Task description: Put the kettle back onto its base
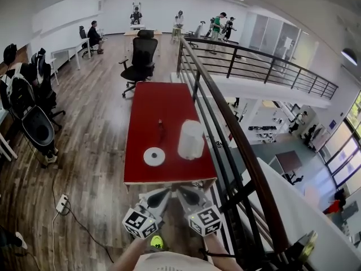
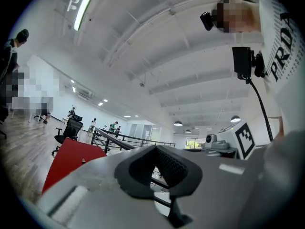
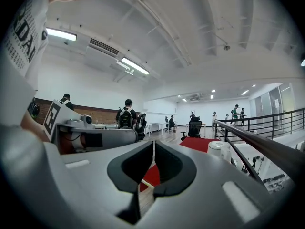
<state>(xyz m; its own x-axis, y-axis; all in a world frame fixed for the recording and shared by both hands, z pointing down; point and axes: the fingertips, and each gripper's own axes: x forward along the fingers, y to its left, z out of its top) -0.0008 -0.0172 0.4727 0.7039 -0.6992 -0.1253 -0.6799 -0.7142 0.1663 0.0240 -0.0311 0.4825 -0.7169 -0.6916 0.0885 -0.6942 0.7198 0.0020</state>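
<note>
Kettle [image 1: 191, 139] stands on the red surface [image 1: 163, 103] at the edge by the railing [image 1: 228, 120], apart from the round base [image 1: 154, 156]. Left hand-held gripper [image 1: 167, 190] and right hand-held gripper [image 1: 182, 189] hang closed, empty, short of the surface; arriving unopened could topple it.

Top of bench [image 1: 169, 117]: flat red, matt, smooth. The kettle [image 1: 191, 139]: white, smooth, plastic look, faint sheen. The kettle base [image 1: 154, 156]: white smooth disc, plastic look. The floor [image 1: 96, 140]: brown wood planks, visible grain, light gloss. The railing [image 1: 225, 114]: dark metal bars, rounded top rail with satin finish. The left tool [image 2: 155, 168] and right tool [image 3: 153, 168]: pale grey matt plastic shells. Their pads [image 2: 174, 168]: black, rubbery, finely ribbed on the left one. The marker cubes [image 1: 140, 223]: matt black-and-white print. The office chair [image 1: 141, 58]: black, fabric or mesh, can't tell which. The ceiling [image 2: 167, 56]: white paint, matt.
</note>
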